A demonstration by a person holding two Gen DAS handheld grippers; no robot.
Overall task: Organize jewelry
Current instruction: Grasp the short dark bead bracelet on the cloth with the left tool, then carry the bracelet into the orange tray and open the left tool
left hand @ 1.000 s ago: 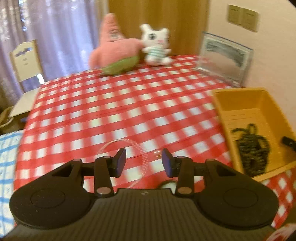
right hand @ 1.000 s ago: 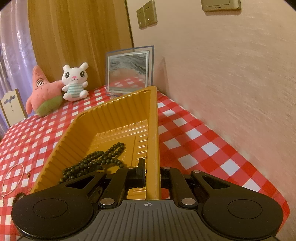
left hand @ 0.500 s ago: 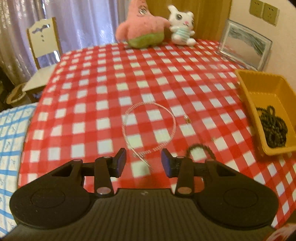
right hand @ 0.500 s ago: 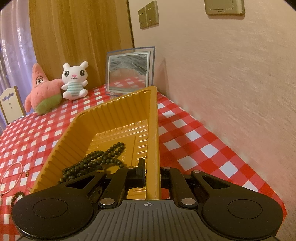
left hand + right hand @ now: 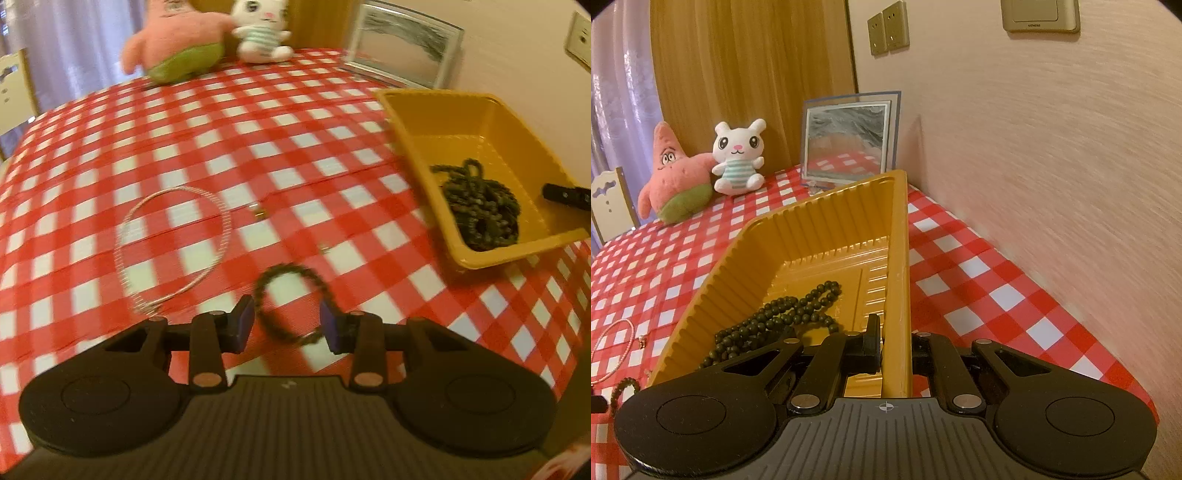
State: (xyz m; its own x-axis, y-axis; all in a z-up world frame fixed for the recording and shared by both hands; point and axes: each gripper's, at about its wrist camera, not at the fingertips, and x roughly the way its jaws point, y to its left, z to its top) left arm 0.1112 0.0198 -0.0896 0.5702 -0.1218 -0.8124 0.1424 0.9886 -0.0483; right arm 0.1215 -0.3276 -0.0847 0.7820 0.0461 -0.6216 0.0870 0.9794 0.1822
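**Left gripper over a beaded bracelet, right gripper clamped on the tray**

We see the left gripper [image 5: 287, 325], jaws wide apart, straddling a dark beaded bracelet [image 5: 286, 295] lying low in the frame's centre on the checked tablecloth [image 5: 258, 147]. A pale bead necklace [image 5: 173, 247] loops to its left. Our right gripper [image 5: 895, 350] pinches the yellow tray's [image 5: 899, 258] wall; dark beads [image 5: 775, 325] lie inside.

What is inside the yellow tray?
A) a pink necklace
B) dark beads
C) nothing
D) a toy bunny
B: the dark beads lie piled on the floor of the tray, while the right gripper has its jaws closed on the tray's side wall.
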